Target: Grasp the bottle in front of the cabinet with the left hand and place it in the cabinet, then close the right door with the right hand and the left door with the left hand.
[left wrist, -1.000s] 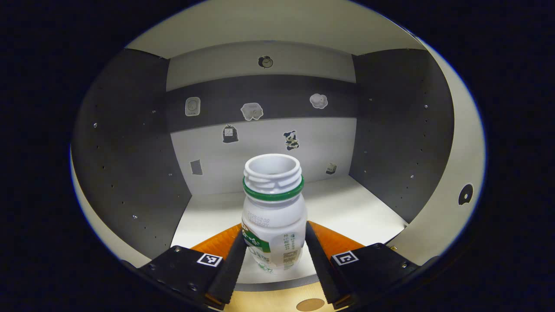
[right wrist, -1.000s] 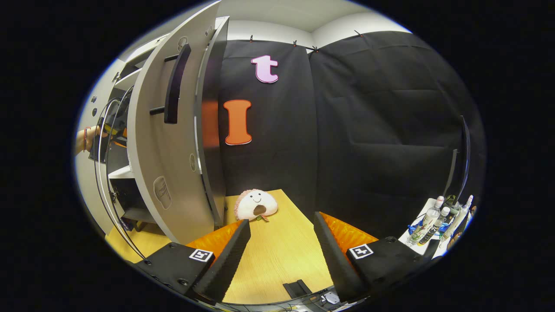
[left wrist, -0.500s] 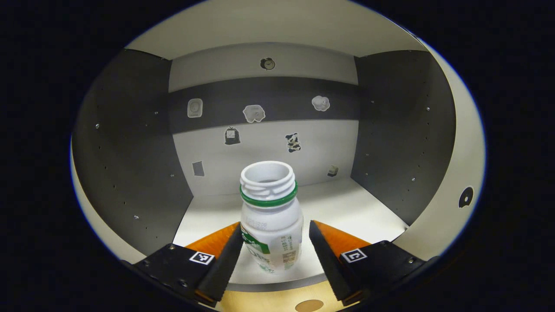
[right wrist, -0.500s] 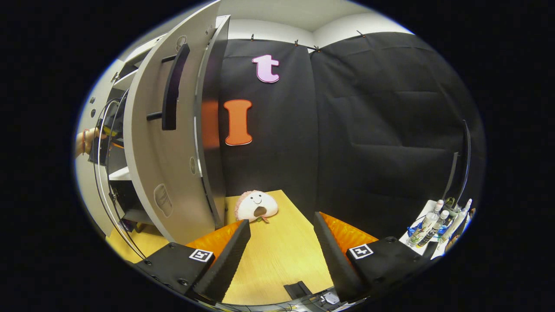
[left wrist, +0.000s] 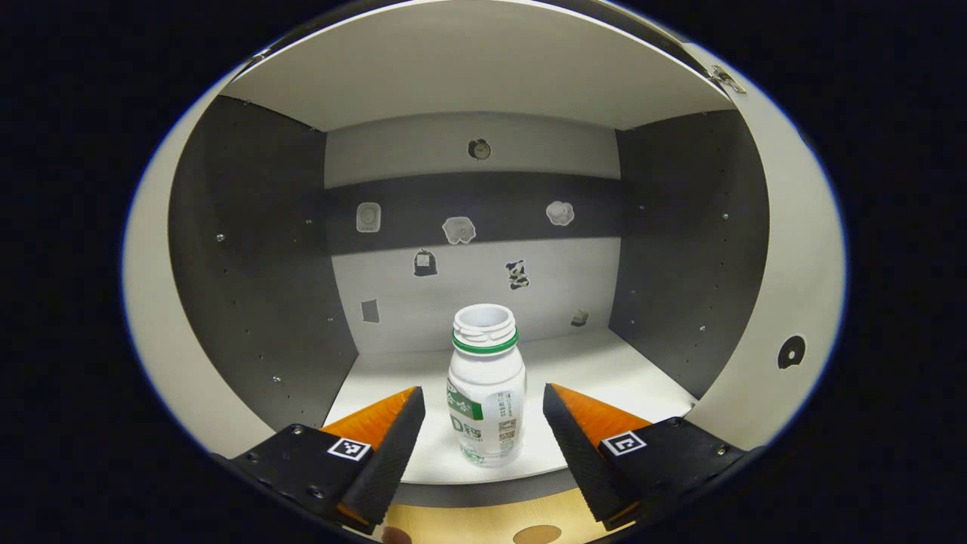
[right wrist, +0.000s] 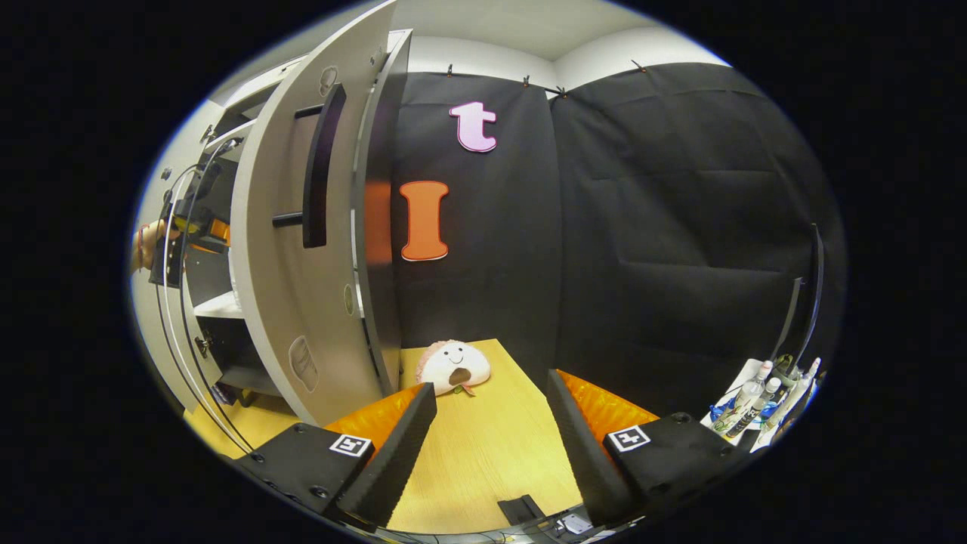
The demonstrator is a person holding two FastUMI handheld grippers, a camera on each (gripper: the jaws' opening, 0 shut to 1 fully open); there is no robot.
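The left gripper stands wide open, its fingers clear of the bottle, which stands upright and uncapped on the cabinet's shelf near the front edge. The right gripper also gapes empty over the wooden table, beside the open right door.

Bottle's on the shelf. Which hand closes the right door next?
Right. Its tool is open and empty, with the open right door and handle just ahead-left. The left tool faces the bottle in the cabinet.
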